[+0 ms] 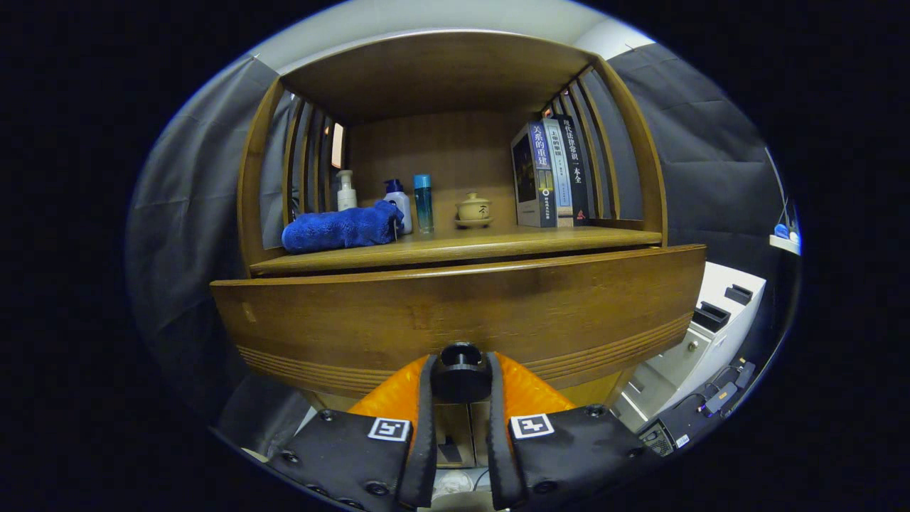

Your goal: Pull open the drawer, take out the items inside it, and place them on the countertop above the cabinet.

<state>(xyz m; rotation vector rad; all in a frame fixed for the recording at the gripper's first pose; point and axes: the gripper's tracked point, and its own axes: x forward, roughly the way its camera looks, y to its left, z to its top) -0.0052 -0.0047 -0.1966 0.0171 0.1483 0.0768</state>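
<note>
A wooden drawer front [455, 313] stands close ahead, pulled a little out from under the countertop [498, 245] of the wooden cabinet. A round dark knob [461, 373] sticks out at the drawer's lower middle. My gripper [461, 377] is shut on that knob, one finger pressing each side. The drawer's inside is hidden behind its front panel. On the countertop lie a rolled blue towel [341, 227], a white pump bottle [346, 190], a blue-capped bottle [399, 203], a slim blue bottle [424, 203] and a small lidded cup on a saucer [473, 209].
Several books [551, 174] stand upright at the countertop's right end, against slatted wooden side walls. A white cabinet [711, 320] with dark handles stands to the right of the drawer, with cables and adapters [718, 398] on the floor below it.
</note>
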